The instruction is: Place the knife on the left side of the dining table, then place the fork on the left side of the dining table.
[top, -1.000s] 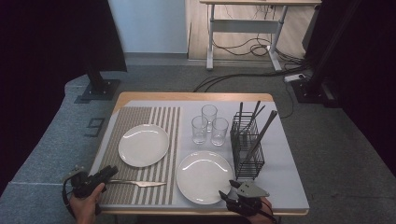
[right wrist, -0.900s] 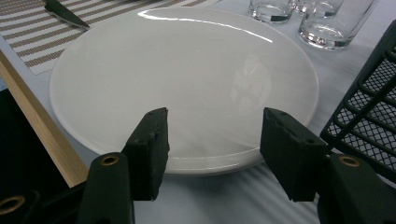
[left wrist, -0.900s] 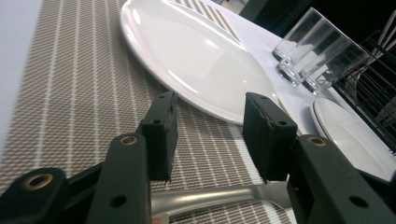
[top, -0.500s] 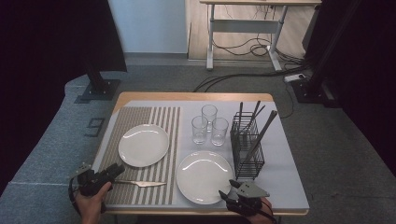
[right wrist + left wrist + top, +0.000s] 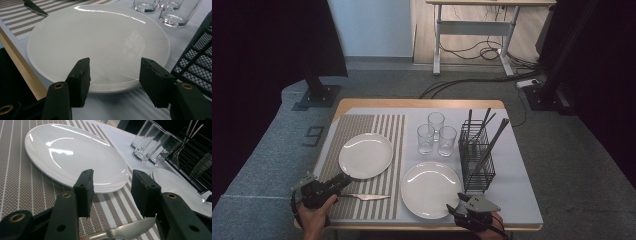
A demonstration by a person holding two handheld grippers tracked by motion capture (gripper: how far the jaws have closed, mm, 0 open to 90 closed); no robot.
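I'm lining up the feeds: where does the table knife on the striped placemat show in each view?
High view: the knife lies near the front edge, right of the left gripper.
Left gripper view: bottom centre, under the open jaws.
Right gripper view: blade tip, top left.
Shared landmark: the striped placemat.

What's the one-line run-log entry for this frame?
left gripper: open, jaws just opening, above knife on striped placemat | right gripper: open, at near rim of plate | nothing held

Grey carpet floor (image 5: 377, 80) all around, black curtains (image 5: 257, 45) hanging on both sides, a white-legged desk (image 5: 472, 35) at the back with black cables (image 5: 472, 82) trailing underneath.
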